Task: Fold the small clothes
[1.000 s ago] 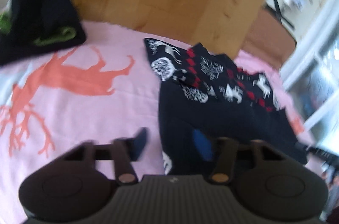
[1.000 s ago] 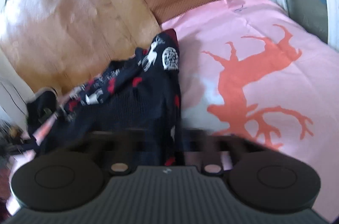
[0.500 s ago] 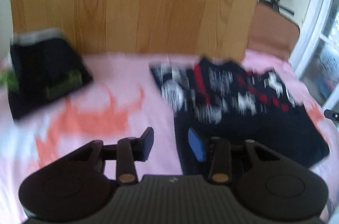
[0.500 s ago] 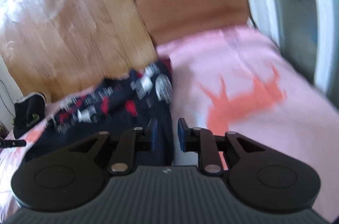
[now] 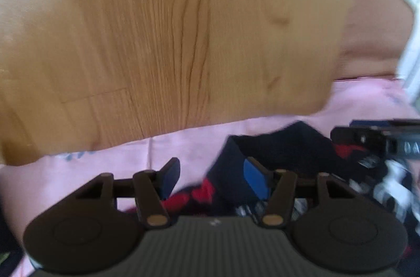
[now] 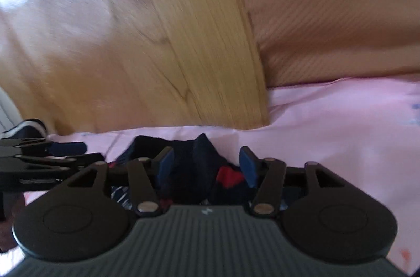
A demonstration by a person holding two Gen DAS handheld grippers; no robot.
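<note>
A dark navy knitted garment with red and white patterns lies on the pink bedspread close to the wooden headboard. My left gripper is open, low over the garment's left top corner. My right gripper is open, its blue pads either side of a raised fold of the same garment. The right gripper shows at the right edge of the left wrist view. The left gripper shows at the left edge of the right wrist view.
The wooden headboard rises right behind the garment. A brown cushion stands to the right of the headboard. A dark folded item lies at the far left by the headboard.
Both grippers have moved forward and down to the garment's far edge by the headboard. The right gripper's fingers have opened wider.
</note>
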